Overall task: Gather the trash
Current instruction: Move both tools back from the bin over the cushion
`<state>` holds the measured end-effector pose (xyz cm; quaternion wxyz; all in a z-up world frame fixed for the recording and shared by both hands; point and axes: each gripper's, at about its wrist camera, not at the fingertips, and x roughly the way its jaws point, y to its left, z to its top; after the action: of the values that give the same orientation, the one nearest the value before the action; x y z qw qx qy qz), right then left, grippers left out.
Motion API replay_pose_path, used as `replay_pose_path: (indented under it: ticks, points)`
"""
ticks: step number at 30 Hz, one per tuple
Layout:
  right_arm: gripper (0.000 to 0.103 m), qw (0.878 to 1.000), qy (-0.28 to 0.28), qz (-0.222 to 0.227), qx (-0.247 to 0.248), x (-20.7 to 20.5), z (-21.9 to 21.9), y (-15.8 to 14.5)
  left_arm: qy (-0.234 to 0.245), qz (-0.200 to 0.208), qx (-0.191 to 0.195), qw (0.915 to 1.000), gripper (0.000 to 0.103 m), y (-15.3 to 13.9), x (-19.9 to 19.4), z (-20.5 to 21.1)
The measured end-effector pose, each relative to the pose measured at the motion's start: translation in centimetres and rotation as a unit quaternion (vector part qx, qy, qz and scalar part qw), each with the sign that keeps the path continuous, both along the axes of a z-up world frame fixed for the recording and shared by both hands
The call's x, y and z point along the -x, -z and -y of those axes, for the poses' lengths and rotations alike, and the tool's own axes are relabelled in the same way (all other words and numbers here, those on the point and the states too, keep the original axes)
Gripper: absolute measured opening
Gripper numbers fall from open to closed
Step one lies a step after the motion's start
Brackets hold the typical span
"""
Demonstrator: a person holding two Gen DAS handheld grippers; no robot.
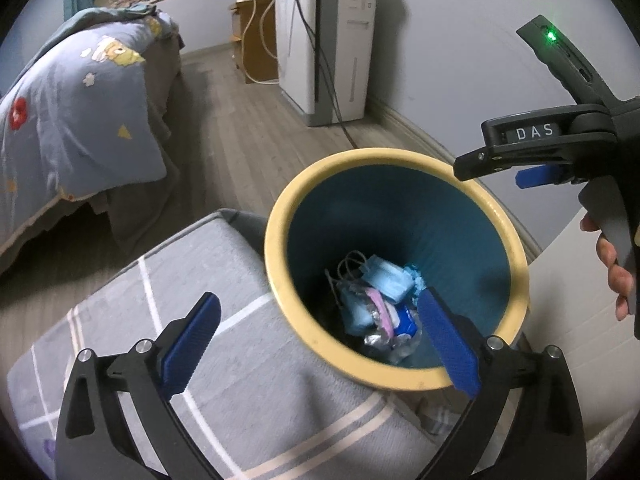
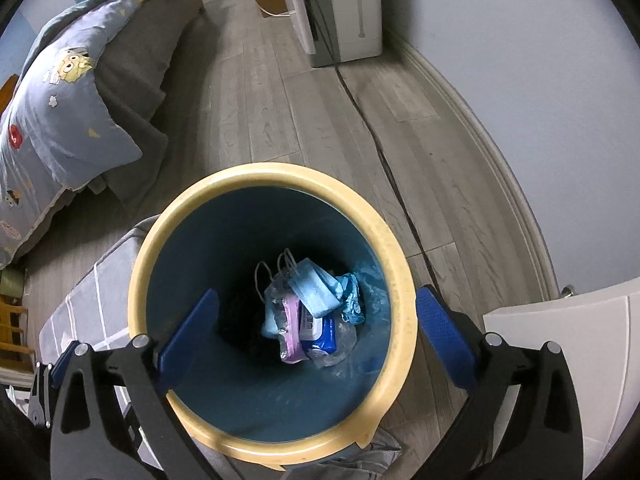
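Note:
A blue bin with a yellow rim [image 1: 280, 280] [image 2: 140, 272] stands on the floor beside a grey checked cushion [image 1: 160, 320]. Trash lies at its bottom: a blue face mask [image 1: 386, 280] [image 2: 316, 288], a pink wrapper [image 2: 292, 320], a blue pack and crumpled clear plastic. My left gripper [image 1: 320, 344] is open and empty, over the bin's near left rim. My right gripper [image 2: 316, 328] is open and empty, directly above the bin's mouth. The right gripper's body also shows in the left wrist view [image 1: 540, 148], over the bin's far right rim.
A bed with a blue patterned quilt [image 1: 72, 112] [image 2: 60, 112] lies to the left. A white appliance [image 1: 332, 48] [image 2: 340, 12] stands against the far wall, with a black cable [image 2: 384, 160] running along the wooden floor. A white door or panel [image 2: 560, 340] is at the right.

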<state>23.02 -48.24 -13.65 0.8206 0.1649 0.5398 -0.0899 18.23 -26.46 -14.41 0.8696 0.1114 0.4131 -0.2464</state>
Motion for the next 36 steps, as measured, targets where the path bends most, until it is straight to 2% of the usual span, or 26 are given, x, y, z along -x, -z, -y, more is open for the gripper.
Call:
replay_pose_path:
  ticks: [10,16,21,26,31,36]
  points:
    - [0.097,1.0,-0.01,0.014,0.009,0.5,-2.2,-2.5,-0.019,0.014,-0.01,0.9997,0.098,-3.0,1.9,-3.1]
    - [0.097,0.999,-0.036,0.024,0.022,0.7,-5.3,-4.3,-0.045,0.009,-0.01,0.9989,0.098,-5.4,4.6,-8.3]
    - [0.097,0.994,-0.089,0.043,0.04,0.9,-9.8,-6.2,-0.084,0.028,-0.025,0.9958,0.098,-8.2,6.7,-14.4]
    - [0.097,0.988,-0.133,0.057,0.056,1.4,-13.8,-7.8,-0.136,0.048,-0.053,0.9881,0.098,-10.3,8.4,-20.7]
    - [0.097,0.984,-0.158,0.07,0.046,2.3,-17.1,-8.8,-0.207,0.04,-0.033,0.9771,0.098,-10.6,10.9,-26.7]
    - [0.097,0.977,-0.199,0.074,0.037,3.4,-21.8,-9.1,-0.245,0.035,-0.022,0.9687,0.098,-9.7,12.4,-30.2]
